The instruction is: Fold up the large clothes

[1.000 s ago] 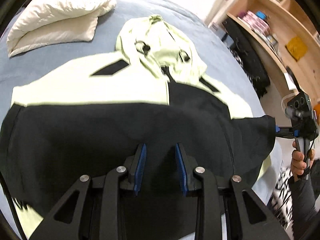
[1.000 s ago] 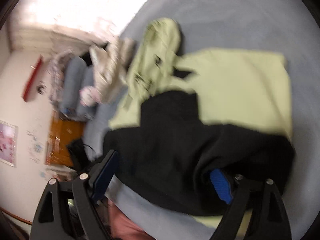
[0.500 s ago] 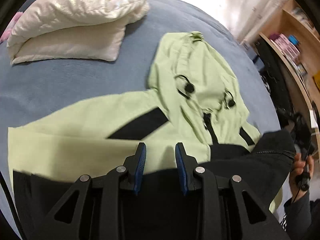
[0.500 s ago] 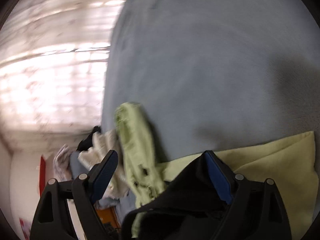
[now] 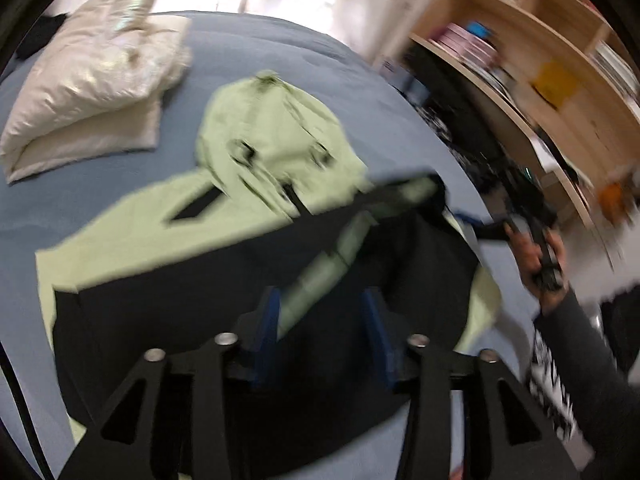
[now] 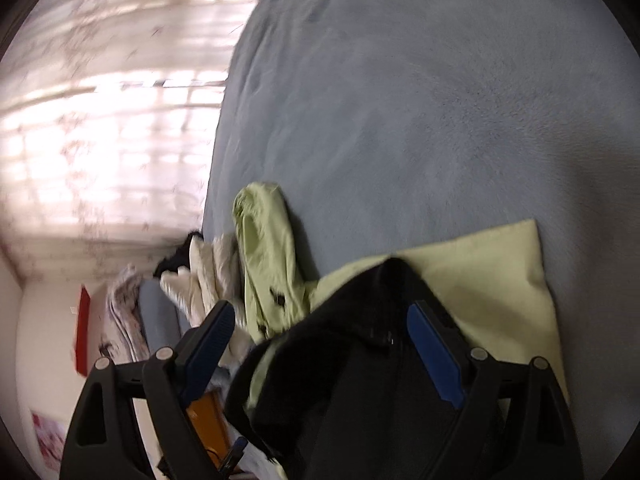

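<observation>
My left gripper point(image 5: 320, 328) hangs over the black lower half of the hooded jacket point(image 5: 248, 216). Its jaws have just been opening and now stand apart: a pale green strip of the garment runs between the blue pads point(image 5: 269, 320), but I cannot see them pressing on it, so I judge that I have let the fabric go here to lay the fold down. The jacket lies spread on the blue bed point(image 5: 100, 200), hood toward the cream pillow point(image 5: 96, 92), lime yoke and sleeve flat, black body nearer me.

My right gripper point(image 6: 320, 344) has its jaws wide, with a raised black hem bunched between the pads point(image 6: 434, 356). Whether they pinch it I cannot tell, though in the left view the cloth drapes from the tool in my right hand point(image 5: 536, 252) as if lifted, carrying that side inward over the body.

A second ago the left jaws were narrower and the black panel lay smooth and flat. Now the black edge on the right side has come up and across, showing green lining. The wooden shelves point(image 5: 560, 80) stand beyond the bed.
</observation>
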